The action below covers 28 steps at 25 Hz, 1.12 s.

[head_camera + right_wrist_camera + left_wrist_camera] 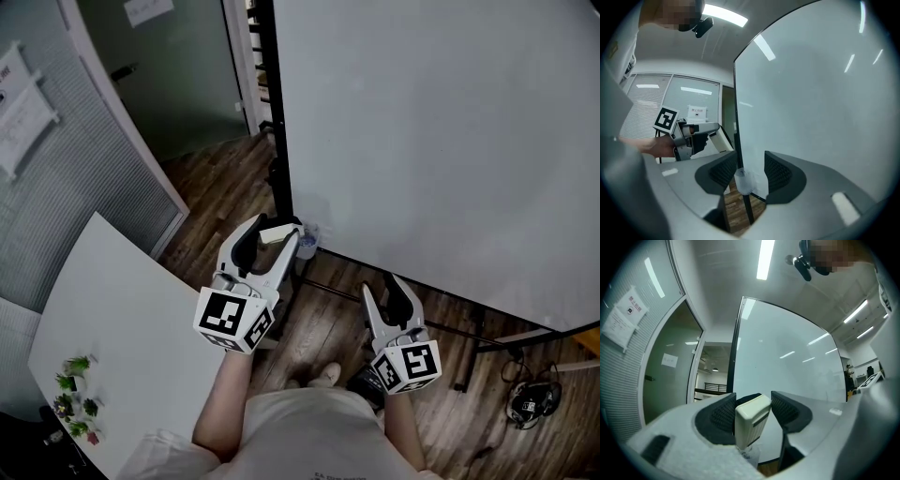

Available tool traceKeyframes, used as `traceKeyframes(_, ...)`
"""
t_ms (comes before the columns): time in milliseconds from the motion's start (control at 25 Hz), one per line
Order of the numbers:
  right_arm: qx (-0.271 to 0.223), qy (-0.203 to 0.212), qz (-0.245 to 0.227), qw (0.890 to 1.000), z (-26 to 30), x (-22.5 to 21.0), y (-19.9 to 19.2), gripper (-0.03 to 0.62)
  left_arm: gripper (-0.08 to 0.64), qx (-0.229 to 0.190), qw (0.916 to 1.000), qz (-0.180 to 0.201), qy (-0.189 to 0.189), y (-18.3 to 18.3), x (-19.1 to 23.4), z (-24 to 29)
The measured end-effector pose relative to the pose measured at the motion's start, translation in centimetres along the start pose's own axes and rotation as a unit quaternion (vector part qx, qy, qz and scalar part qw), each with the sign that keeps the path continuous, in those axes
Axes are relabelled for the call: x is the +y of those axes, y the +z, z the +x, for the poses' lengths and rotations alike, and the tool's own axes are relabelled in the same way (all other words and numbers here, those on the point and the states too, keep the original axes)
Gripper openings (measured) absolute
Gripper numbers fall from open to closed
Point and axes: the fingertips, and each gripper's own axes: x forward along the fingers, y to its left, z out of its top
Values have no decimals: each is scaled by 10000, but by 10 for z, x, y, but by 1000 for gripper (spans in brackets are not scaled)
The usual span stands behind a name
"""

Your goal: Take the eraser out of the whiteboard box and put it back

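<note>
**Q:** Where is the eraser seen?

**A:** The cream eraser [752, 418] is shown clamped between the jaws of the left gripper [274, 235]. It is held out of the clear whiteboard box [307, 241], near the dark left edge of the whiteboard [441, 141].

**Q:** And how is the other gripper pictured?

**A:** The right gripper [750, 171] is seen with its jaws parted and nothing grasped. The box is framed beyond them, on the board's dark post.
</note>
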Motion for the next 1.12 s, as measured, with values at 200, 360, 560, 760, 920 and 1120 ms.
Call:
traceKeyframes(200, -23, 33, 105, 9999, -1, 10, 3, 181, 236, 14, 10000, -55, 39, -1, 1, -16)
traceKeyframes(360, -81, 51, 380, 9992, -4, 15, 1, 181, 236, 49, 9999, -100, 70, -6, 3, -25)
traceKeyframes(560, -44, 23, 464, 9989, -3, 16, -3, 181, 236, 100, 9999, -107, 63, -9, 7, -26)
traceKeyframes(760, -7, -19, 495, 9988, -3, 12, -9, 181, 236, 147, 9998, -115, 40, -17, 8, -20)
traceKeyframes(920, 42, -63, 534, 9985, 1, 3, -14, 181, 236, 216, 9997, -129, 6, -25, 9, -9)
traceKeyframes(1120, 110, -96, 565, 9983, 8, -13, -19, 181, 236, 301, 9995, -127, -17, -36, 9, 11)
